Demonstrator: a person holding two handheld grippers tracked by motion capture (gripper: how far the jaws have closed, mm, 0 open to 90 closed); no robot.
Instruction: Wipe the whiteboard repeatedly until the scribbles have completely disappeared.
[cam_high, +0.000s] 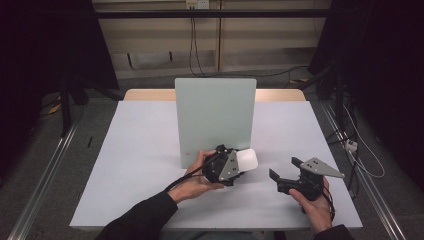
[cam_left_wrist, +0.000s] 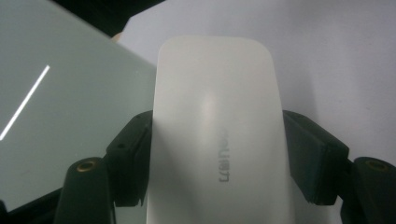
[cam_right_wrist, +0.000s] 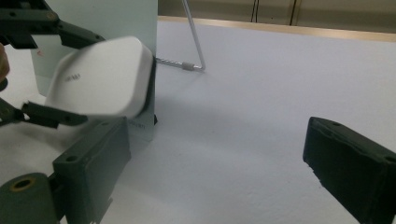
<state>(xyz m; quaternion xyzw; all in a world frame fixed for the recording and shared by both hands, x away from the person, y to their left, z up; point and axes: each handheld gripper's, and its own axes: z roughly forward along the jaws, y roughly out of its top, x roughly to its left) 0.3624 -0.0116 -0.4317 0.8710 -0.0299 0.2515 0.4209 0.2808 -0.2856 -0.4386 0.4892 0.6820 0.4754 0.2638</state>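
Observation:
A white, rounded, slab-like device (cam_high: 248, 160) with small grey lettering is clamped between the black jaws of my left gripper (cam_high: 244, 166), just above the table and beside the lower right corner of an upright pale green panel (cam_high: 215, 115). In the left gripper view the device (cam_left_wrist: 217, 121) runs up the middle, and both pads (cam_left_wrist: 135, 144) press on its long sides. My right gripper (cam_high: 284, 167) stands open to the right of it, low over the table with nothing between its jaws. The right gripper view shows the device (cam_right_wrist: 100, 81) at upper left.
The panel (cam_right_wrist: 102, 18) stands on a thin wire prop (cam_right_wrist: 194, 46) behind it, near the middle of the white tabletop (cam_high: 140, 150). Cables and dark stands lie on the floor around the table.

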